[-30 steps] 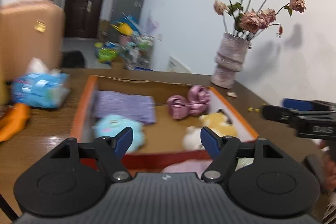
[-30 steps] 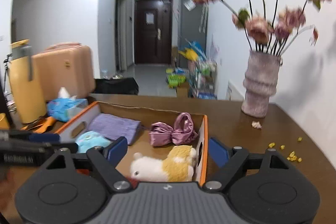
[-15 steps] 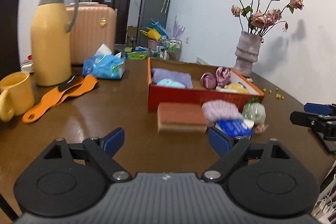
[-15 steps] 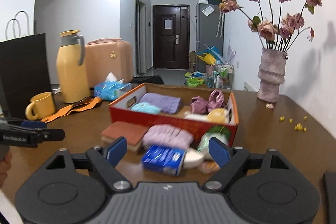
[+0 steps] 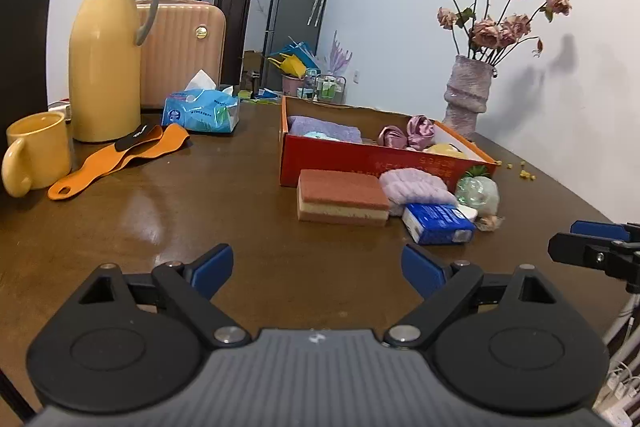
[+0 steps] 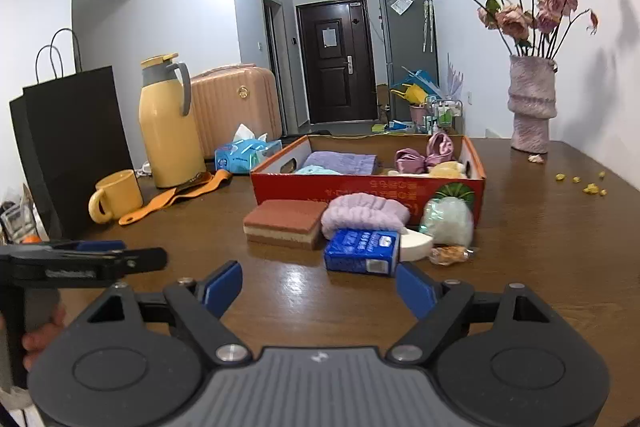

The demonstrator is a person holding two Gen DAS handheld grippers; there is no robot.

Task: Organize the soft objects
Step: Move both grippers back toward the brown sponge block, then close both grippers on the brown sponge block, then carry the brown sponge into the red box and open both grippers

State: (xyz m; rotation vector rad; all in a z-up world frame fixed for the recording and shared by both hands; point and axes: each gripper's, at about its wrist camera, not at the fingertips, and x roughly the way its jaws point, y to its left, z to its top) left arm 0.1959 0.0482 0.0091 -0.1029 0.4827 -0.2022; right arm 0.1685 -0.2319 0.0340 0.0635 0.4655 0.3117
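Note:
A red cardboard box [image 6: 360,187] on the brown table holds a purple towel [image 6: 340,161], a pink satin bow [image 6: 424,157], a teal plush and a yellow-white plush. In front of it lie a brown-and-cream sponge [image 6: 284,223], a lilac fluffy cloth [image 6: 364,215], a blue tissue pack [image 6: 360,251], a white pad [image 6: 416,247] and a green crinkly bag [image 6: 448,221]. My right gripper [image 6: 318,287] stands open just short of the blue pack. My left gripper [image 5: 318,263] hovers nearer the table's front with its jaws opening and nothing between them; the sponge [image 5: 342,197] lies ahead.
On the left stand a yellow jug [image 5: 104,67], a yellow mug [image 5: 36,155], an orange strap [image 5: 120,159] and a blue tissue bag [image 5: 200,111]. A black paper bag [image 6: 72,147] is at far left. A vase of dried roses [image 6: 532,107] and yellow crumbs [image 6: 592,187] are at right.
Both grippers drew back from over the box to the near part of the table, bringing the sponge, cloth and blue pack into view. The left jaws spread wider.

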